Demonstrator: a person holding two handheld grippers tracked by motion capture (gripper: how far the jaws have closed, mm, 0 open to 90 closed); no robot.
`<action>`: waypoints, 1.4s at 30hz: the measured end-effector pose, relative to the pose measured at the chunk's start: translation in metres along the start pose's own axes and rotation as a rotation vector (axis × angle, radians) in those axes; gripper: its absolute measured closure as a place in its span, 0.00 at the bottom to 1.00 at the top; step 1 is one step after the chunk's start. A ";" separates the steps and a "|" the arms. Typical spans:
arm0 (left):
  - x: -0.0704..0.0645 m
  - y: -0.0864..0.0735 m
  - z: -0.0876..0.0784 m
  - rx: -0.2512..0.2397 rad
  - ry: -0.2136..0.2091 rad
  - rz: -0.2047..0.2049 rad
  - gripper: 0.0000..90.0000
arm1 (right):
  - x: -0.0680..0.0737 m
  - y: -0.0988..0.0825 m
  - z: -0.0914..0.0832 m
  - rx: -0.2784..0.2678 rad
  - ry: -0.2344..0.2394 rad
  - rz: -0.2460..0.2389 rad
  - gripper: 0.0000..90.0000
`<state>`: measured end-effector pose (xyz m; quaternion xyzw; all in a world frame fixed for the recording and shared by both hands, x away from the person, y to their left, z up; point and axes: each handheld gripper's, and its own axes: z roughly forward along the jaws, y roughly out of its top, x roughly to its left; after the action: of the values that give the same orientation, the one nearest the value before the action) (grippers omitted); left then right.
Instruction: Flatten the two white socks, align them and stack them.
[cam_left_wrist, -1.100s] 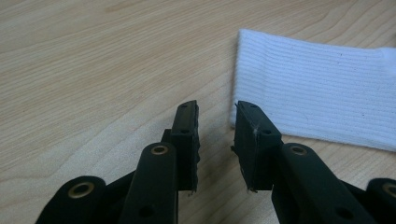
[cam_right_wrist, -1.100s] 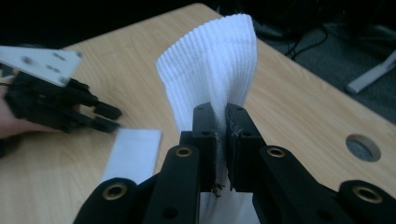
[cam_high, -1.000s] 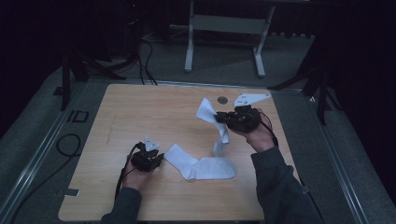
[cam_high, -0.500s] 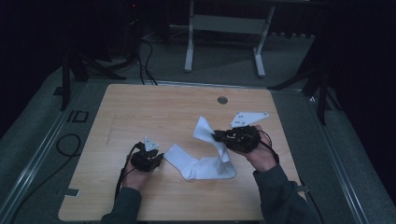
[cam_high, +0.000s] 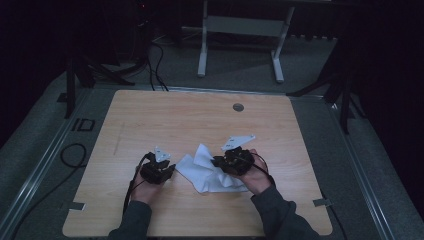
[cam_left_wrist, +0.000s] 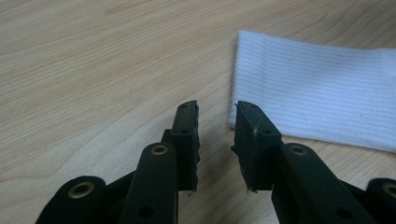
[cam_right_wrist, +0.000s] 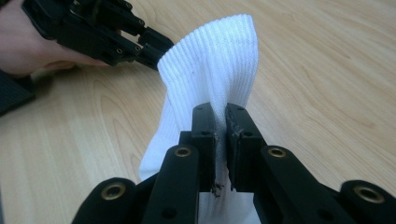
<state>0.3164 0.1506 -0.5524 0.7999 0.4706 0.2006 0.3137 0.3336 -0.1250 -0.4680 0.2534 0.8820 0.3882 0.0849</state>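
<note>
The white ribbed cotton sock (cam_high: 207, 172) lies mid-fold on the pale wooden bench (cam_high: 190, 120); the right hand-held gripper (cam_right_wrist: 220, 122) is clenched on its cuff, folding it over; the left hand-held gripper (cam_left_wrist: 215, 125) waits released beside the other end; next, probably laying the fold flat

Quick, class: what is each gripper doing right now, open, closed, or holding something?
Left gripper: open, nothing between its jaws, just beside the white sock on the table.
Right gripper: closed on the white sock's fabric.
</note>
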 end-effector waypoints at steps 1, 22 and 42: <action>0.000 0.000 0.000 -0.003 0.000 -0.004 0.77 | 0.002 0.001 0.003 0.005 -0.005 0.000 0.92; 0.001 0.000 0.001 -0.008 0.003 -0.005 0.79 | 0.017 0.007 0.076 0.110 -0.022 0.107 0.92; -0.015 0.000 0.005 0.021 -0.002 0.087 0.99 | 0.014 0.004 0.094 0.135 -0.030 0.175 0.91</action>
<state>0.3126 0.1358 -0.5565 0.8232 0.4371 0.2084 0.2965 0.3554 -0.0550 -0.5291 0.3405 0.8792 0.3300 0.0464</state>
